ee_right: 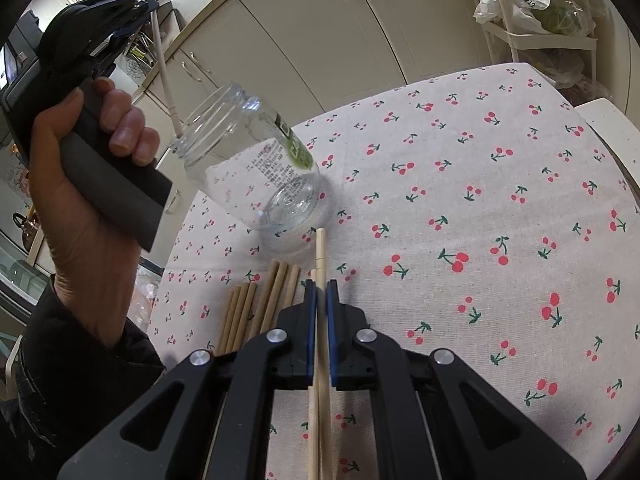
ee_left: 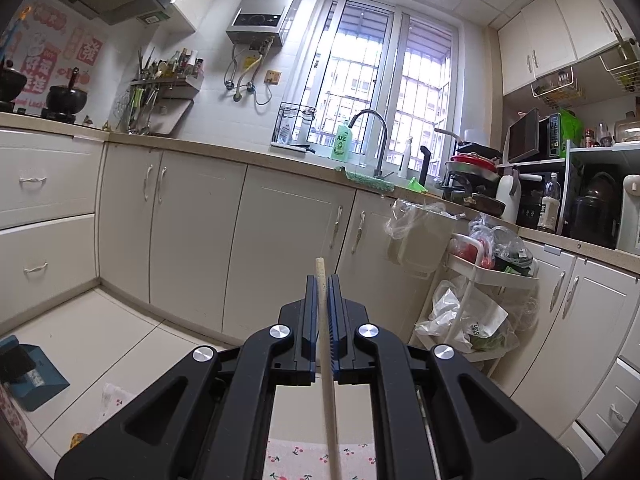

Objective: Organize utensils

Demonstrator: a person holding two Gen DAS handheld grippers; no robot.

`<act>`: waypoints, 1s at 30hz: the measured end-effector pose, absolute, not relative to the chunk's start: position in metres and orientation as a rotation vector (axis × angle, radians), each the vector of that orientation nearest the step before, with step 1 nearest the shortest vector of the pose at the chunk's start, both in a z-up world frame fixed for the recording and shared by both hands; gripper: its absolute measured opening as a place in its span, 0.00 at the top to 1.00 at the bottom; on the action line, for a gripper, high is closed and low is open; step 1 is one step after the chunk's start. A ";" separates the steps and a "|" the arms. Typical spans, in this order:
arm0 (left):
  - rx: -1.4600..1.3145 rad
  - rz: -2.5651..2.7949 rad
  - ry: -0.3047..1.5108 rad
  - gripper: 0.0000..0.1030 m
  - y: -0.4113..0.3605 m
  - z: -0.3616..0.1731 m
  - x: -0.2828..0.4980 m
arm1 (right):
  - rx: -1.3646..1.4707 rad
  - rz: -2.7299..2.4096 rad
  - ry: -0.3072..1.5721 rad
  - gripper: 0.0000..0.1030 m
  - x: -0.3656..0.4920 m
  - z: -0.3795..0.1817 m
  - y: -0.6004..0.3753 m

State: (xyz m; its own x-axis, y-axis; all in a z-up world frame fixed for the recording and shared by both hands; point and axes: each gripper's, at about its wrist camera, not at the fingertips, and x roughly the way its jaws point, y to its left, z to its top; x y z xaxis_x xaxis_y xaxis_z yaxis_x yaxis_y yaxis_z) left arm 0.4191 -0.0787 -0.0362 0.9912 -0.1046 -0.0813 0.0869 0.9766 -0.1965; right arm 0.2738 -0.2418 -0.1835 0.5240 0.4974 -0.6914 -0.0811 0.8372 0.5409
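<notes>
Wooden chopstick (ee_right: 320,256) clamped between closed jaws of right tool (ee_right: 320,292), angled down over cherry-print surface (ee_right: 480,200). Loose chopsticks (ee_right: 256,308) lie just left of it. Glass jar (ee_right: 256,160) stands beyond them. Left tool (ee_right: 142,6), held by left hand (ee_right: 80,200), grips another chopstick (ee_right: 166,76) whose tip is at the jar mouth.

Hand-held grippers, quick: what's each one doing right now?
Left hand-held gripper: closed on one chopstick, its lower end at the glass jar mouth.
Right hand-held gripper: closed on another chopstick.
</notes>
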 end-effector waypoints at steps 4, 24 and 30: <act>-0.193 -0.099 0.082 0.95 -0.082 -0.034 0.422 | 0.482 0.366 0.968 0.94 0.274 -0.184 -0.241; -0.022 -0.169 0.315 0.48 -0.066 -0.080 0.352 | 0.602 0.358 0.733 0.94 0.266 -0.142 -0.272; -0.085 -0.125 0.400 0.33 -0.019 -0.101 0.306 | 0.607 0.361 0.512 0.94 0.274 -0.079 -0.267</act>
